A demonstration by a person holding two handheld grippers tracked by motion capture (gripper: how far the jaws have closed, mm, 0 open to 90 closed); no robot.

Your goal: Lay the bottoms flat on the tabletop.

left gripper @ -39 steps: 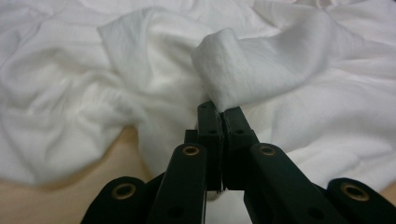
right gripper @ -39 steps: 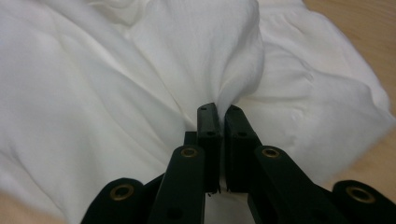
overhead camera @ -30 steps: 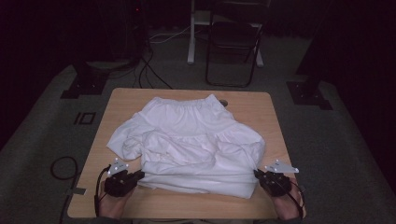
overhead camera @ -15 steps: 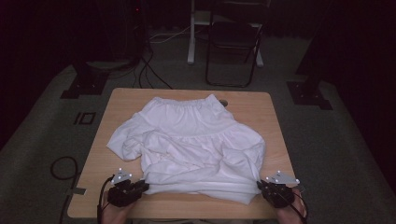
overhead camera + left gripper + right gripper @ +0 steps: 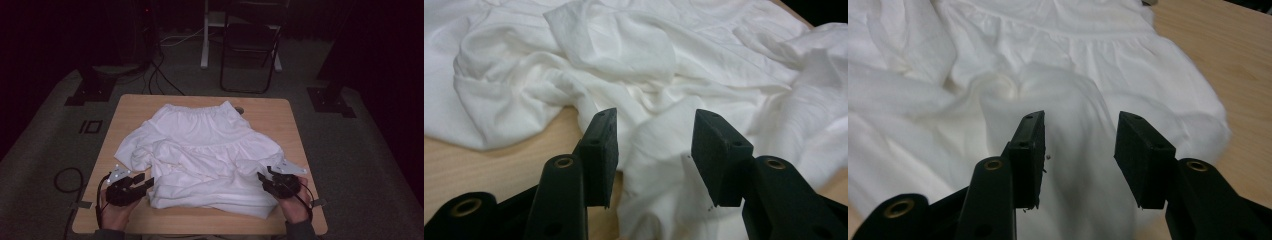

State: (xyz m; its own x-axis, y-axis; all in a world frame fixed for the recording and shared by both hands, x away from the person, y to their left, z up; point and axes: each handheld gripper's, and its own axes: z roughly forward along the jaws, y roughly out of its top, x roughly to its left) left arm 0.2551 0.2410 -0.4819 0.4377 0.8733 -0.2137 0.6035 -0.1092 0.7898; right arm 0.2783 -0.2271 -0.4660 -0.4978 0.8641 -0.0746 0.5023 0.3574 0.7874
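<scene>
The white garment (image 5: pixel 205 155) lies spread and rumpled on the table (image 5: pixel 280 112), its elastic waistband on the far side and its wide hem toward the person, so its long edge runs from one gripper to the other. The left gripper (image 5: pixel 141 184) sits at the near left corner of the hem, the right gripper (image 5: pixel 265 179) at the near right corner; each is about equally close to its own corner, and neither has the advantage. Both have just been opening their jaws, and both now stand released: in the left gripper view the fingers (image 5: pixel 601 150) are parted with a loose fold of cloth (image 5: pixel 659 165) lying in the gap, not pressed by either pad. In the right gripper view the fingers (image 5: pixel 1028 150) are likewise apart, a soft hump of cloth (image 5: pixel 1073 125) rising between and just ahead of them, free of the pads. The bulk of the garment lies ahead of both pairs of fingers, toward the far edge. Any next move, in my judgement, turns on the hem's line: whichever fold follows, the corners are right at the fingertips to be retaken.
</scene>
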